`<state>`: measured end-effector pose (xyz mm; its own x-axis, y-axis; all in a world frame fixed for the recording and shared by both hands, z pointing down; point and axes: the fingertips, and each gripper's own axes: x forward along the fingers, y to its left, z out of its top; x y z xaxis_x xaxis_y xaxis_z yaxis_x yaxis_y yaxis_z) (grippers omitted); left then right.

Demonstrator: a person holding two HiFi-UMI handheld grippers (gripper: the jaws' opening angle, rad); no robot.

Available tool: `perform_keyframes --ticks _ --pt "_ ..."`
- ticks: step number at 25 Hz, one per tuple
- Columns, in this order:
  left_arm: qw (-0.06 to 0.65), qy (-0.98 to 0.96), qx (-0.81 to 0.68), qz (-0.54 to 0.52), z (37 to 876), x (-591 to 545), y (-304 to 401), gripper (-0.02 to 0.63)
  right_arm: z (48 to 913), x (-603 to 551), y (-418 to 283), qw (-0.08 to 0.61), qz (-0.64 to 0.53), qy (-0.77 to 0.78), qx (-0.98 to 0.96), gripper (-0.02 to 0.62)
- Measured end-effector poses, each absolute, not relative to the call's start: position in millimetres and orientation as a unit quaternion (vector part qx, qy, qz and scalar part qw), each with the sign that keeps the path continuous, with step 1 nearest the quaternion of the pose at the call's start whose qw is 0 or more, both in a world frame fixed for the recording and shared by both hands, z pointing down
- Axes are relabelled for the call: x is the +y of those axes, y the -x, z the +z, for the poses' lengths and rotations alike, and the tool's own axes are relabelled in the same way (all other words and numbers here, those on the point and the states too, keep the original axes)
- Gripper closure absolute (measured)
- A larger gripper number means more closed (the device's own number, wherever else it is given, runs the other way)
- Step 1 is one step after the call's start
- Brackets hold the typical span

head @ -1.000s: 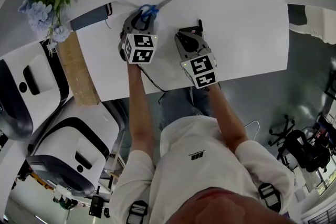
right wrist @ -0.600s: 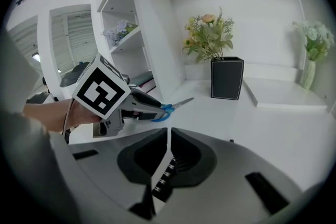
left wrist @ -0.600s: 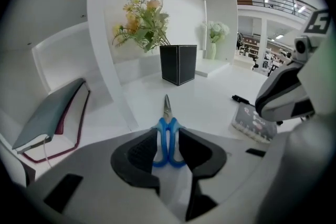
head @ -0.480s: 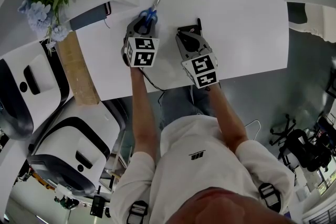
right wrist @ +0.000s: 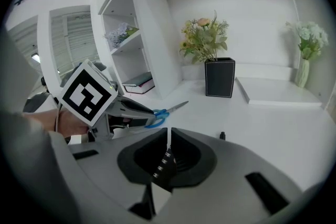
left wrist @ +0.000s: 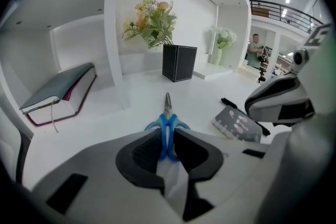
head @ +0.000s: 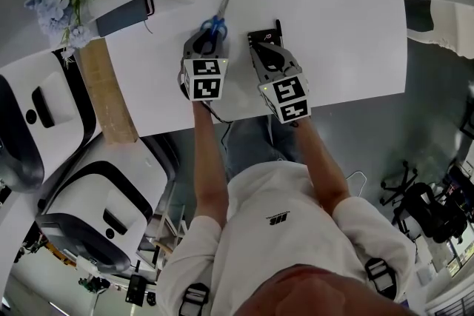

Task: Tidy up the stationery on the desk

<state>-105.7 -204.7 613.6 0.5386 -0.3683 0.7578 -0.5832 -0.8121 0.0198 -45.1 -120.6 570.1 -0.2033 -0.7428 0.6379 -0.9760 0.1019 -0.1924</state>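
Left tongs [left wrist: 167,140] clenched on blue scissors [left wrist: 167,112]: handles mostly buried in grip, blades poke out toward black planter [left wrist: 179,62]. Right tongs [right wrist: 167,157] clamped on notebook [left wrist: 237,126]; own view shows only thin spiral edge. Black pen [left wrist: 229,103] partly hidden behind notebook, on white counter [head: 348,48]. Whether scissors touch counter unclear.

Bright, even light with soft shadows; both gripper views bulge and darken at the corners.

One scissors [head: 217,20], one notepad [left wrist: 237,124], one pen [left wrist: 228,103], one book [left wrist: 58,93], two tools [head: 208,33] [head: 264,42].
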Motion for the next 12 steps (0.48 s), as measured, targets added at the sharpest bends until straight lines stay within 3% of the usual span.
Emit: perform_keyframes --ticks 12 --pt "0.163 -0.850 -0.314 0.391 615 -154 118 0.606 573 -85 45 0.195 0.302 -0.601 -0.714 0.583"
